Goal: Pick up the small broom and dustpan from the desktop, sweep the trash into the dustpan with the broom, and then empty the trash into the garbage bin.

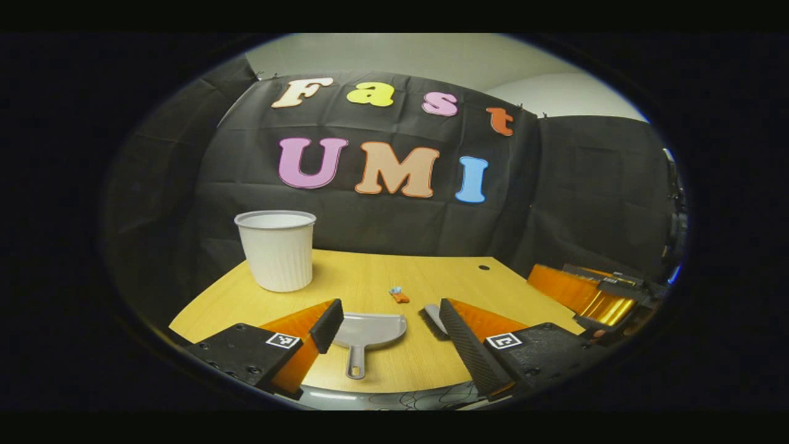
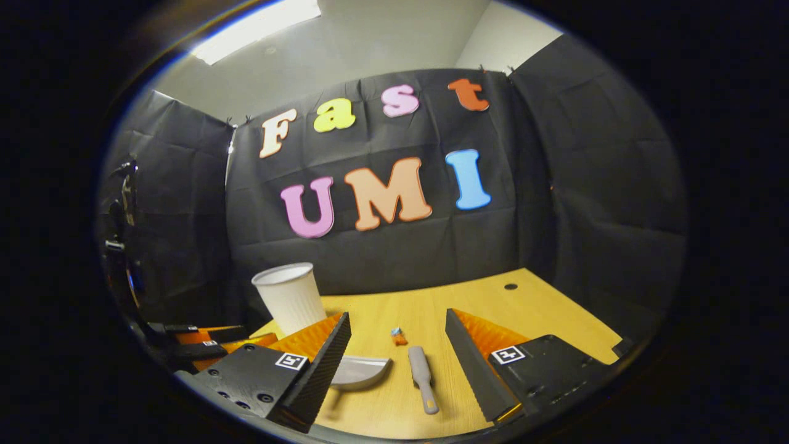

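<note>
Black cloth backs a wooden table [image 1: 370, 277] with nothing picked up yet. Low in the left gripper view, the left hand-held gripper [image 1: 391, 336] gapes empty over the dustpan [image 1: 367, 333]. The right hand-held gripper [image 2: 397, 364], also wide and empty, frames the broom [image 2: 422, 376] at lower centre. Trash [image 2: 398, 336] lies just beyond; the bin [image 1: 277, 250] stands mid-left. Next, I judge, each must descend onto its handle.
</note>
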